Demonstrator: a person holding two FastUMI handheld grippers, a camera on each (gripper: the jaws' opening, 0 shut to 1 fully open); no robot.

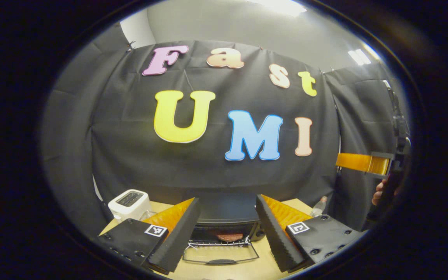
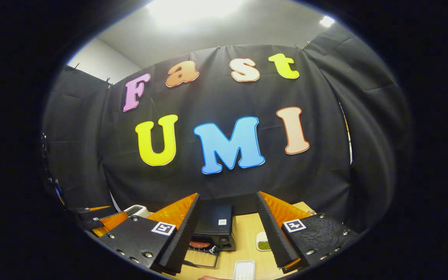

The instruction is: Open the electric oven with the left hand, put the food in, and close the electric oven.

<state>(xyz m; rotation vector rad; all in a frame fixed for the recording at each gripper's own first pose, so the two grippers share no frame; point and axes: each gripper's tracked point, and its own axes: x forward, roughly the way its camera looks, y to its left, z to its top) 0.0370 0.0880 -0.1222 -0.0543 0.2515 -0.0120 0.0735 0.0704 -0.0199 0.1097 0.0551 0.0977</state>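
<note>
Oven (image 1: 224,227) at the far side of the wooden table (image 1: 224,268), door (image 1: 221,254) folded down flat, reddish food (image 1: 230,236) on its rack. Left gripper (image 1: 227,233) and right gripper (image 2: 227,237) both raised above it, jaws wide apart, empty. White toaster (image 1: 130,203) left of the oven; small dish of green bits (image 2: 263,242) to its right.

1. Black boxy electric oven (image 1: 224,227) on pale wooden table (image 1: 224,266); glass door (image 1: 221,254) lowered in front.
2. Round reddish-brown food patty (image 1: 230,236) inside, on rack.
3. White two-slot toaster (image 1: 128,203) left of oven.
4. Clear plastic bottle (image 1: 319,207) right of oven.
</note>
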